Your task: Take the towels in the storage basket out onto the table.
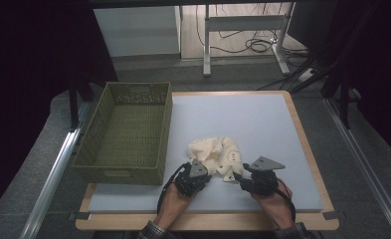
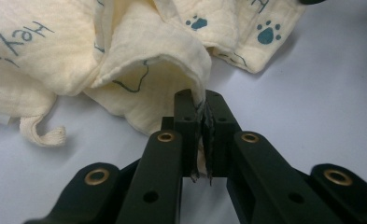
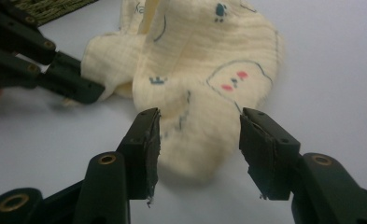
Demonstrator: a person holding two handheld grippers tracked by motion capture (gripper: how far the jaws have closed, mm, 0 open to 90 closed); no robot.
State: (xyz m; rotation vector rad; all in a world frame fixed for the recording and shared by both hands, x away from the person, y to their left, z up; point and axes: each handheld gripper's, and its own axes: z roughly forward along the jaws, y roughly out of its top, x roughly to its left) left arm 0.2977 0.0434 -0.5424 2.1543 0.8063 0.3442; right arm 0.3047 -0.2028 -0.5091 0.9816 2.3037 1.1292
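A crumpled cream cloth (image 1: 215,152) printed with paw marks and little faces lies on the pale mat near the front. My left gripper (image 1: 205,169) is at its near left edge. In the left gripper view, the left gripper (image 2: 204,105) is shut on a fold of the cloth (image 2: 139,70), which is pinched between the pads. My right gripper (image 1: 236,175) is at the cloth's near right corner. In the right gripper view, the right gripper (image 3: 197,126) has its jaws apart on either side of a lobe of the cloth (image 3: 204,70), and the pads do not press it. The left gripper (image 3: 90,91) also reaches in at that view's left.
An olive woven basket (image 1: 167,129) stands on the left side of the table, close to the cloth. The pale mat (image 1: 262,124) stretches bare behind and to the right. Wooden table edges frame it, with desk legs and cables beyond.
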